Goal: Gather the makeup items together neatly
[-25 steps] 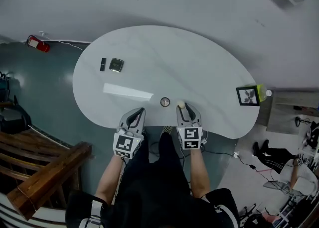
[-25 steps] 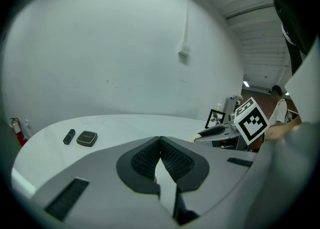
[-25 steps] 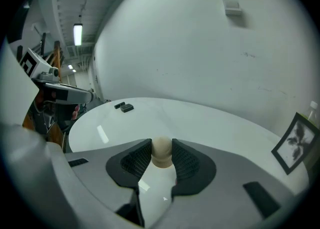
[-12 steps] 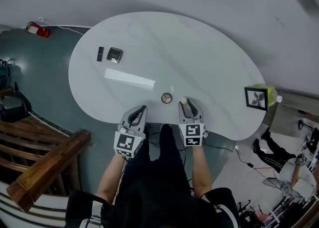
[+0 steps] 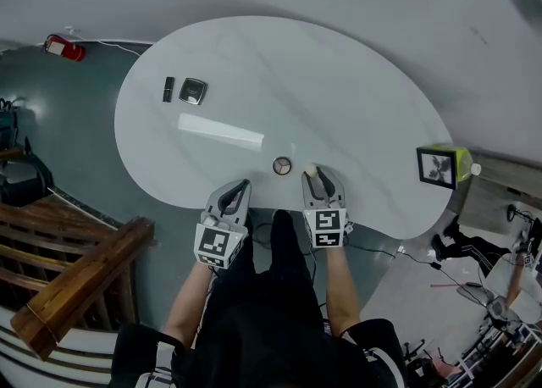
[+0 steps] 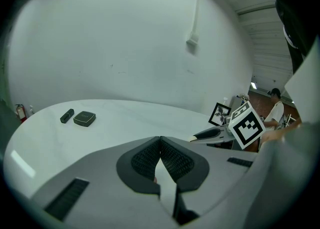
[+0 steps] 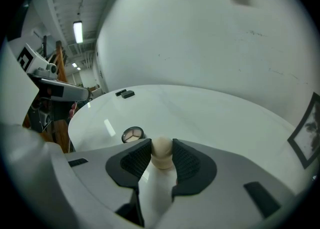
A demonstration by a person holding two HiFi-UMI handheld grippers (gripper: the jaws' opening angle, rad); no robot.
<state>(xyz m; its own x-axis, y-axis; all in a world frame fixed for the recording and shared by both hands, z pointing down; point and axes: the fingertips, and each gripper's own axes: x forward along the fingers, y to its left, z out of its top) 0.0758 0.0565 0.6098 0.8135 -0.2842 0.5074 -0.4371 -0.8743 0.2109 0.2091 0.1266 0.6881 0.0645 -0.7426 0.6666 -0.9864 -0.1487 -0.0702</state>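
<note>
With the right claw, pinches a beige sponge at the near edge of the white table. Holds the left claw pressed together, empty, at nine o'clock. Shows a round compact just beside the sponge at nine o'clock, a square compact and dark tube side by side well apart at ten, a framed picture at three.

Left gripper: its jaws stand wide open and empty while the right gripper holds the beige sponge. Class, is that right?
No: the left gripper has its jaws shut, and it is empty, as the left gripper view shows. The right gripper does hold the beige sponge.
</note>
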